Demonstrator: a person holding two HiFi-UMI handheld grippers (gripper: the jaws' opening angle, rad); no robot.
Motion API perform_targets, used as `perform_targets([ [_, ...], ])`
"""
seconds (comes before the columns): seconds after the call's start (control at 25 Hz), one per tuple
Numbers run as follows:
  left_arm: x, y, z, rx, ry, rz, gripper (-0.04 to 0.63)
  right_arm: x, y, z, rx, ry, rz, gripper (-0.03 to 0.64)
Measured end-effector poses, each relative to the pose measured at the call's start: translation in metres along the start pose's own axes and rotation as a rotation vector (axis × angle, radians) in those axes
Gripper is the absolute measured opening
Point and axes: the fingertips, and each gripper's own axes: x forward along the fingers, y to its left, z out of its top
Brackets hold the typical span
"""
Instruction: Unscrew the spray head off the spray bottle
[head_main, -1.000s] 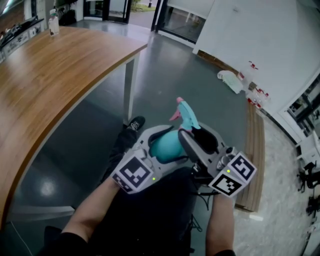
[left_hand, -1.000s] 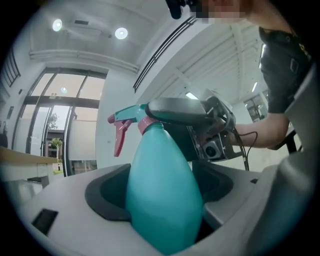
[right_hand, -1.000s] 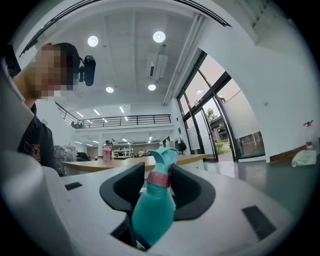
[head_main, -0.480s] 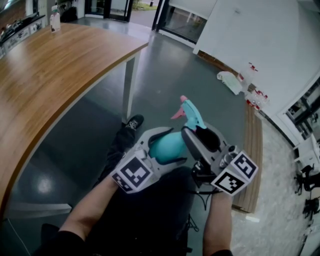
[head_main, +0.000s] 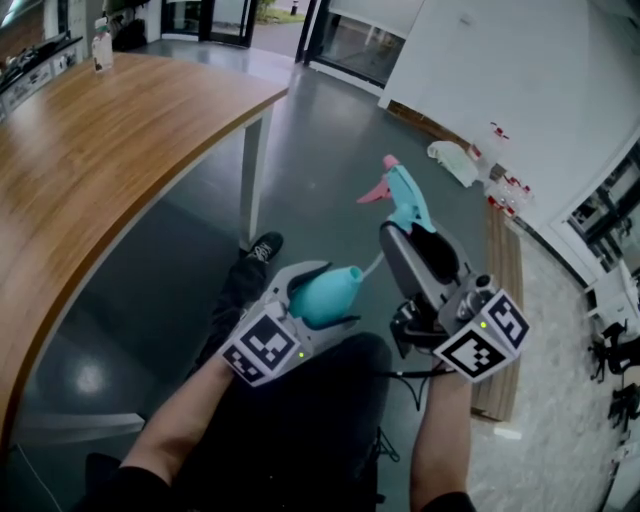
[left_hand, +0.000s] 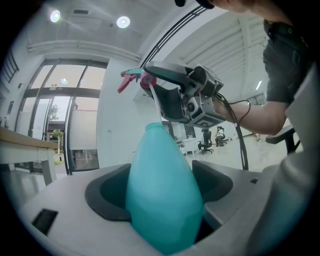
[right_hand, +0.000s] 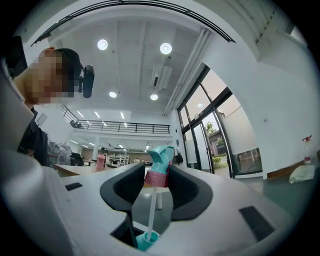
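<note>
Left tongs (head_main: 318, 297): clamped on the body of the teal spray bottle (left_hand: 162, 195), cap off. Right tongs (head_main: 415, 237): clamped on the teal spray head (head_main: 402, 195) at its pink collar (right_hand: 156, 177), above the bottle; the dip tube (right_hand: 152, 212) ends in the neck. Wooden bench (head_main: 100, 150) far left; grey floor (head_main: 330, 140) beyond.

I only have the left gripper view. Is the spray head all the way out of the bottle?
Observer: Not quite. The right gripper view shows the tube ending inside the bottle neck, the head lifted above it.
Operator: How does the right gripper hold it?
Observer: Its jaws are closed on the head's pink collar.
Operator: What's underneath?
Observer: The head view shows the person's leg and the floor; the table is off to the left.
</note>
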Motion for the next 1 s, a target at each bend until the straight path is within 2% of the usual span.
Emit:
perform_targets([
  [0.48, -0.002, 0.011, -0.023, -0.011, 0.06, 0.028, 0.396, -0.006, -0.005, 0.047, -0.081, -0.147, -0.069, 0.156],
  [0.8, -0.009, 0.038, -0.012, -0.04, 0.028, 0.124, 0.396, -0.007, -0.021, 0.015, -0.142, -0.071, -0.145, 0.156],
  [1.0, -0.015, 0.049, 0.007, -0.069, -0.007, 0.169, 0.396, -0.013, -0.033, -0.009, -0.127, -0.038, -0.199, 0.156],
])
